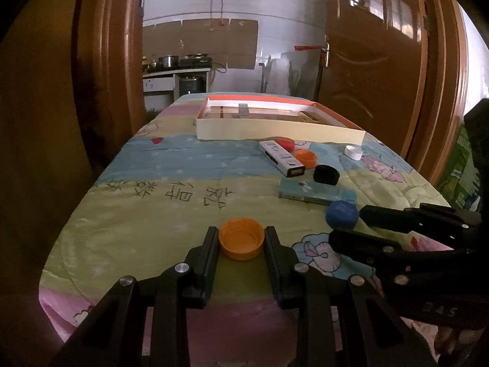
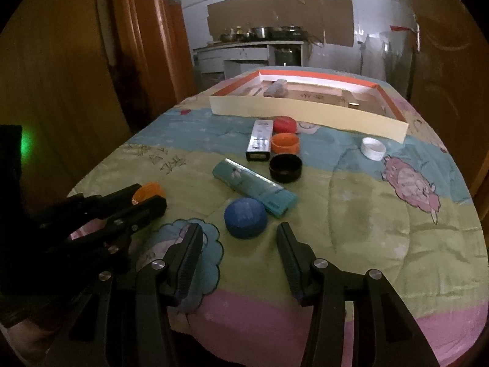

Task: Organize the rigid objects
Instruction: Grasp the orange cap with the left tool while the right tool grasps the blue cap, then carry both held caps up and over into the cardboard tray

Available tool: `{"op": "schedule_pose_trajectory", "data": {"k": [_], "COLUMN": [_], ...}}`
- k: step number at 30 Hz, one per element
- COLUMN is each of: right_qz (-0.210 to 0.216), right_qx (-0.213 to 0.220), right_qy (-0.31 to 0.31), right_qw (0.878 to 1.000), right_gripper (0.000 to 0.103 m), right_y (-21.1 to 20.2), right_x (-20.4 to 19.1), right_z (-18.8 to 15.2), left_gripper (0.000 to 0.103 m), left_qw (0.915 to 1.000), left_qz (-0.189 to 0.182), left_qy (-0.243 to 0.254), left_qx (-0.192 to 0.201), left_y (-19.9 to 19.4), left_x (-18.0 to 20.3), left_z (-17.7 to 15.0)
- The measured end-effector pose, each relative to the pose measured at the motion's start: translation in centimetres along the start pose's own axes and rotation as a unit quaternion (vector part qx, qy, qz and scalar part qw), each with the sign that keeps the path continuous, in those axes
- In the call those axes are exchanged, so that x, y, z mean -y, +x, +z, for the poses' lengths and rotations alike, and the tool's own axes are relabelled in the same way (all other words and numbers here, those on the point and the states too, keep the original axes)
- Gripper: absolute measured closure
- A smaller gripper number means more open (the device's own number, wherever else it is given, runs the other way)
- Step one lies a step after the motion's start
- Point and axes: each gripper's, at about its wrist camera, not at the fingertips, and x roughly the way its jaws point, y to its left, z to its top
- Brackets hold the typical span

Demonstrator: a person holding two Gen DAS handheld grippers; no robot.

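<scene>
between the left claw's [image 1: 241, 238] narrowed fingers sits an orange cap [image 1: 241, 242], open side up, both pads pressed against its rim. just to its right, the right claw [image 2: 240, 244] stands half open and holds nothing; a blue cap [image 2: 246, 218] lies on the quilt [image 2: 351, 214] just ahead of its fingertips, untouched. beyond the blue cap lie a teal box [image 2: 253, 188], then black [image 2: 285, 168], orange [image 2: 285, 143], red [image 2: 284, 124] and white [image 2: 373, 148] caps beside a silver box [image 2: 259, 142], with a shallow tray [image 2: 305, 111] at the far end.

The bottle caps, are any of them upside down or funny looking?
Yes. The orange cap between the left gripper fingers lies open side up, as do the black cap and white cap. The blue cap sits closed side up.
</scene>
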Motion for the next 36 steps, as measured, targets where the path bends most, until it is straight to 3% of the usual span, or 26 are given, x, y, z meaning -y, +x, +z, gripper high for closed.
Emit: {"op": "schedule_pose_trajectory", "data": {"k": [6, 11, 36], "right_qz": [-0.007, -0.031, -0.02], "right_qx": [0.003, 0.002, 0.017], "right_qy": [-0.008, -0.017, -0.002], "right_qw": [1.0, 0.999, 1.0], "right_gripper": [0.053, 0.072, 0.072], "right_y": [0.9, 1.2, -0.5], "right_x": [-0.4, -0.5, 0.1], "right_z": [0.5, 0.7, 0.7], "left_gripper": [0.073, 0.073, 0.073], "left_qw": [1.0, 1.0, 1.0], "left_qz": [0.002, 0.004, 0.003], "left_qy": [-0.004, -0.003, 0.002], "left_qx": [-0.001, -0.002, -0.001], "left_y": [0.0, 0.0, 0.2], "left_x": [-0.5, -0.4, -0.1], "left_z": [0.0, 0.0, 0.7]}}
